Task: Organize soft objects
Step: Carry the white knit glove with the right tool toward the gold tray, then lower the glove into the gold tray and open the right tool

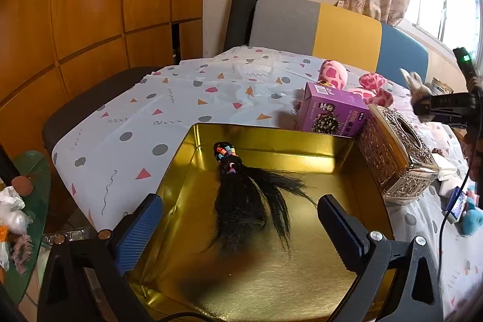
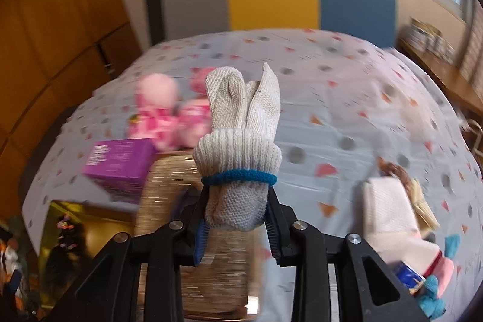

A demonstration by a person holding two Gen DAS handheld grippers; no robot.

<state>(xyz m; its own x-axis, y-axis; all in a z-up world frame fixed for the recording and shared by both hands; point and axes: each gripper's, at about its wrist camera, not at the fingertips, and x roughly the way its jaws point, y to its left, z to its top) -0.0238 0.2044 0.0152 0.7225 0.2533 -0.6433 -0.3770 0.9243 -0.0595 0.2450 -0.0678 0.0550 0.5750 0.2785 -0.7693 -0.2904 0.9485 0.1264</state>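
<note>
Two grippers: right gripper pinches a rolled glove above the table; left gripper — jaws spread — hangs over the gold tin.

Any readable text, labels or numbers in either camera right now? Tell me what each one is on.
Purple box: it carries printed characters and a small label, all too small to read in the left wrist view; the right wrist view is blurred.
Blue packet at the table edge: its print is illegible.
Nothing else bears text.
</note>
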